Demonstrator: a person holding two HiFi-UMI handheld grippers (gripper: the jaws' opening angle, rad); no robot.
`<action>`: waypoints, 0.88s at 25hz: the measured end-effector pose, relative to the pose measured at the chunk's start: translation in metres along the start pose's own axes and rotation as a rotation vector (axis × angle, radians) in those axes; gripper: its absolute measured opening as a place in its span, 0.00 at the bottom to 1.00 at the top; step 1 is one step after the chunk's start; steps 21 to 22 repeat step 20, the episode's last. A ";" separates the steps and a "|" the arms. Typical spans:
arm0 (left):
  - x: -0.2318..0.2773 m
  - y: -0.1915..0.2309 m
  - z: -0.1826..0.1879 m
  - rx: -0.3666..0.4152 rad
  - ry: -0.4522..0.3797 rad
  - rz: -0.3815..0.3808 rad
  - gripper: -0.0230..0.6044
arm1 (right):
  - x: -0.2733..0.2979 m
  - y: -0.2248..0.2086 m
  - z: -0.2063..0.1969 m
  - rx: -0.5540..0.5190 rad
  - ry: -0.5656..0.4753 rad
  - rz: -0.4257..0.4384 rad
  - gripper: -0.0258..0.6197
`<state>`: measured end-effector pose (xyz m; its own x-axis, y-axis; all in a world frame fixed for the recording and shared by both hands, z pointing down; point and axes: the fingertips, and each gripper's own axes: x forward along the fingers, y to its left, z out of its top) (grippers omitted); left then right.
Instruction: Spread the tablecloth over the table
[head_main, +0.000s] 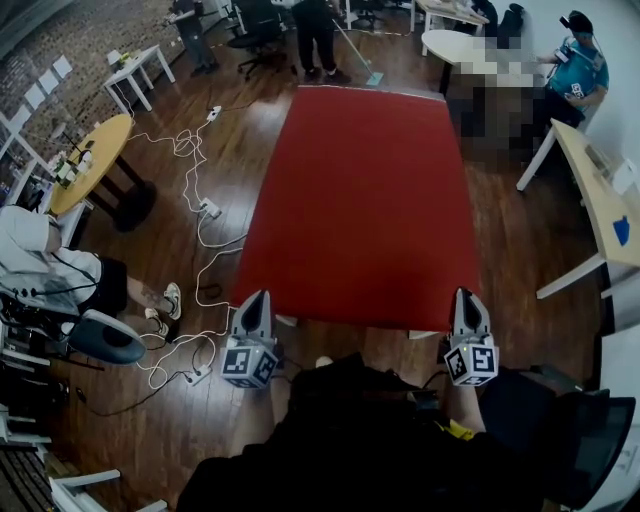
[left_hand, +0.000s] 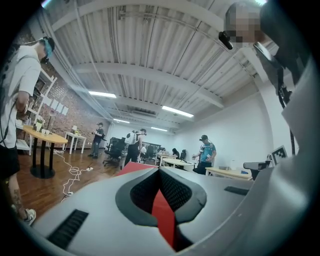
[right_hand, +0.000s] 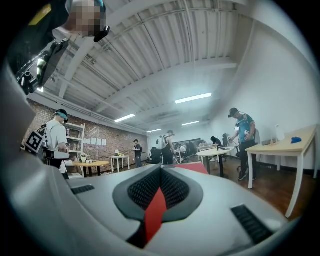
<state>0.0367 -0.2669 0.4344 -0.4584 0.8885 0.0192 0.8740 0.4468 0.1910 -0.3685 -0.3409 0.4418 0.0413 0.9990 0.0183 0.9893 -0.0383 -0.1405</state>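
Dark wood floor; brick wall; round yellow table; ceiling strip lights

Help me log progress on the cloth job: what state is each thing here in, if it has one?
tablecloth, spread out flat and smooth, near corners pinched
left gripper, shut on the tablecloth's near left corner
right gripper, shut on the tablecloth's near right corner
white cables, lying loose and looped on the floor
ceiling lights, on
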 end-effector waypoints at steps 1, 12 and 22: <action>-0.002 0.000 0.002 0.004 -0.009 -0.004 0.03 | 0.000 -0.002 0.000 0.004 0.000 -0.005 0.04; -0.008 0.016 0.007 0.011 -0.041 0.024 0.03 | -0.001 -0.006 0.002 0.015 -0.012 -0.021 0.04; 0.008 0.003 0.018 0.029 -0.046 -0.019 0.03 | 0.004 0.003 0.007 -0.005 -0.007 -0.020 0.04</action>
